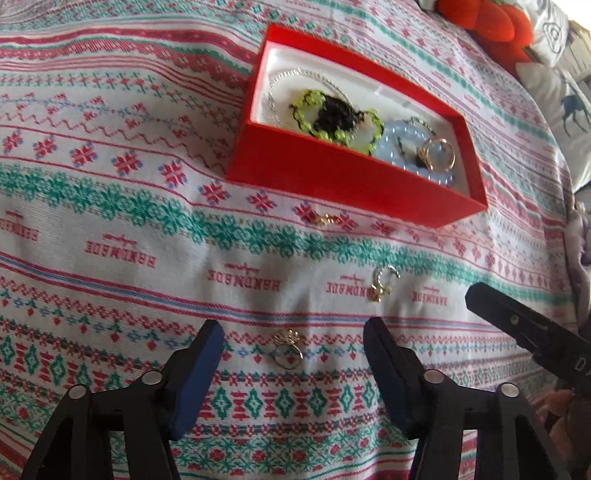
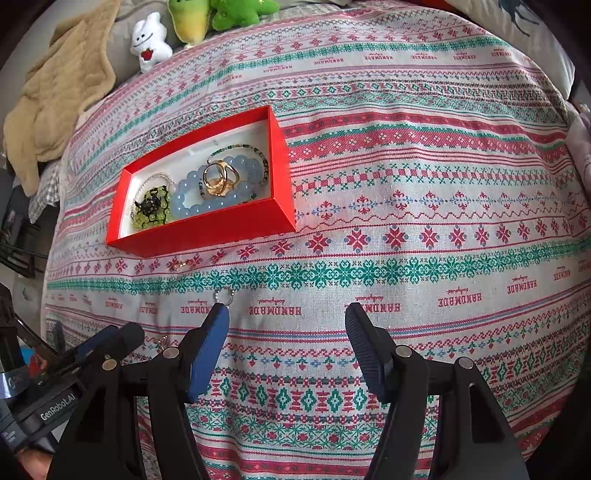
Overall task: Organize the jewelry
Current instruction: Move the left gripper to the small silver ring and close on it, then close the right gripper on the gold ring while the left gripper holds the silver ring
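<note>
A red box [image 1: 332, 181] with a white lining holds a green bead bracelet [image 1: 325, 122], a pale blue bead bracelet [image 1: 399, 147] and gold rings [image 1: 437, 155]. On the patterned cloth lie a gold ring [image 1: 287, 349], a silver and gold earring [image 1: 384, 282] and a small gold piece [image 1: 325, 219]. My left gripper [image 1: 293, 354] is open, its fingers on either side of the gold ring. My right gripper [image 2: 288, 343] is open and empty over bare cloth; its finger [image 1: 517, 321] shows at the right of the left wrist view. The box [image 2: 207, 225] and earring [image 2: 223, 295] also show in the right wrist view.
Plush toys [image 2: 192, 22] and a beige blanket [image 2: 59, 92] lie beyond the cloth's far left edge. A red plush [image 1: 487, 22] and a deer-print pillow [image 1: 569, 107] sit at the far right. The left gripper's body [image 2: 92, 354] is at the lower left of the right wrist view.
</note>
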